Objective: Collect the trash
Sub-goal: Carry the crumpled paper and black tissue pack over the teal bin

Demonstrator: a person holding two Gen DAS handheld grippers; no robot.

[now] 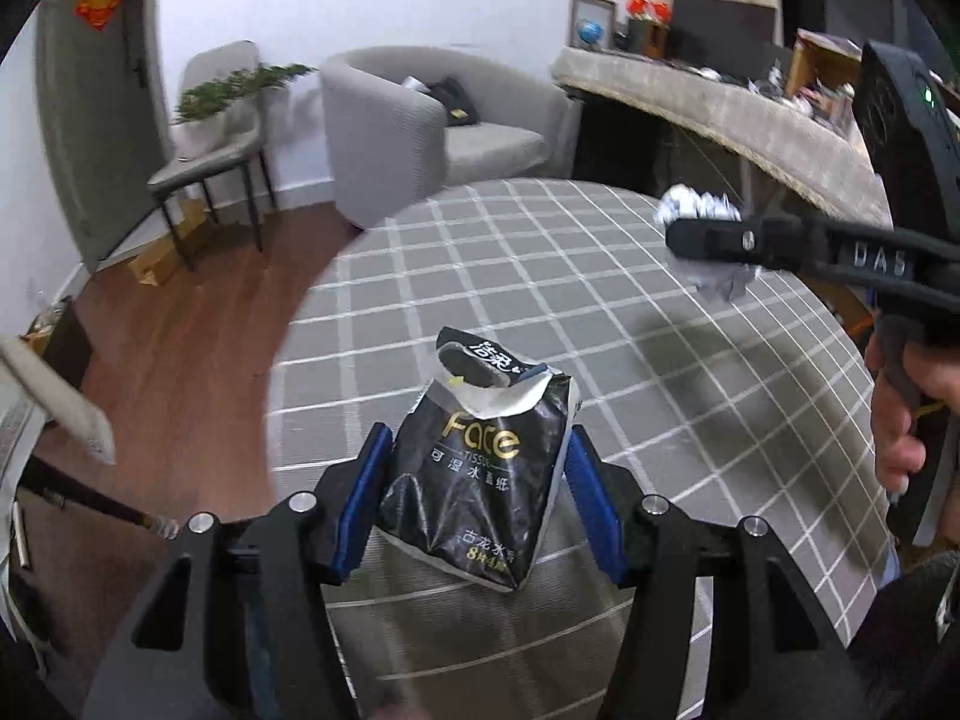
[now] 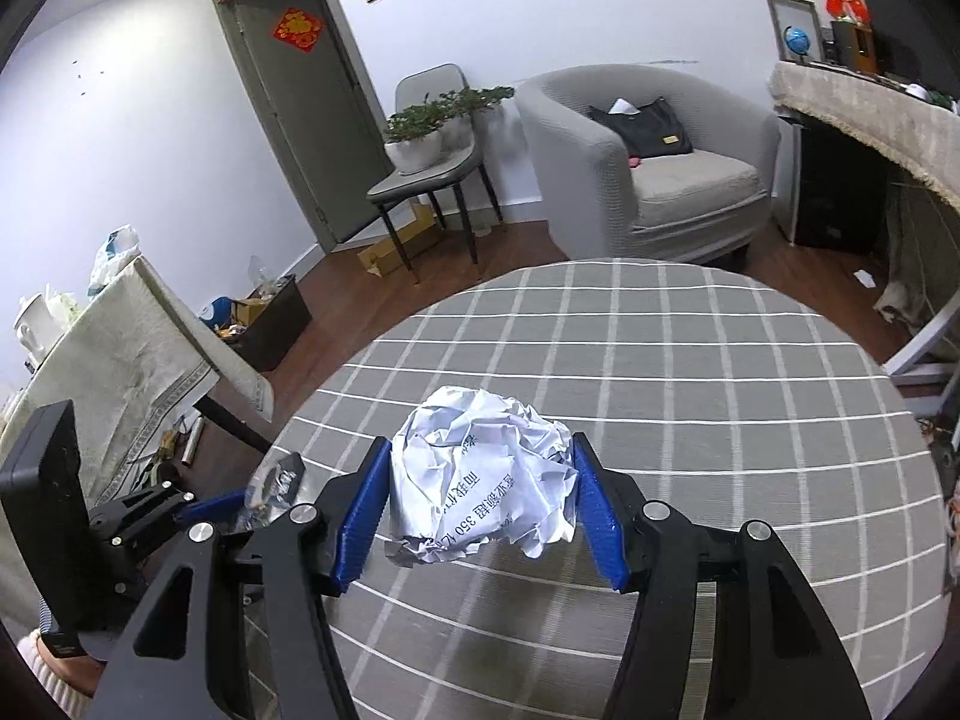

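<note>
My left gripper [image 1: 474, 504] is shut on a black tissue wrapper [image 1: 474, 480] with gold lettering and holds it above the round table with the grey checked cloth [image 1: 480, 258]. My right gripper [image 2: 480, 510] is shut on a crumpled ball of white printed paper [image 2: 480, 480], also held above the table. In the left wrist view the right gripper [image 1: 708, 240] shows at the upper right with the paper ball [image 1: 699, 207] in it. In the right wrist view the left gripper [image 2: 240, 504] shows at the lower left with the wrapper [image 2: 279, 480].
A grey armchair [image 2: 648, 162] with a black bag stands beyond the table. A chair with potted plants [image 2: 432, 150] is by the door. A dark box of clutter [image 2: 264, 318] sits on the wood floor at left. A cluttered counter [image 1: 720, 102] runs along the right.
</note>
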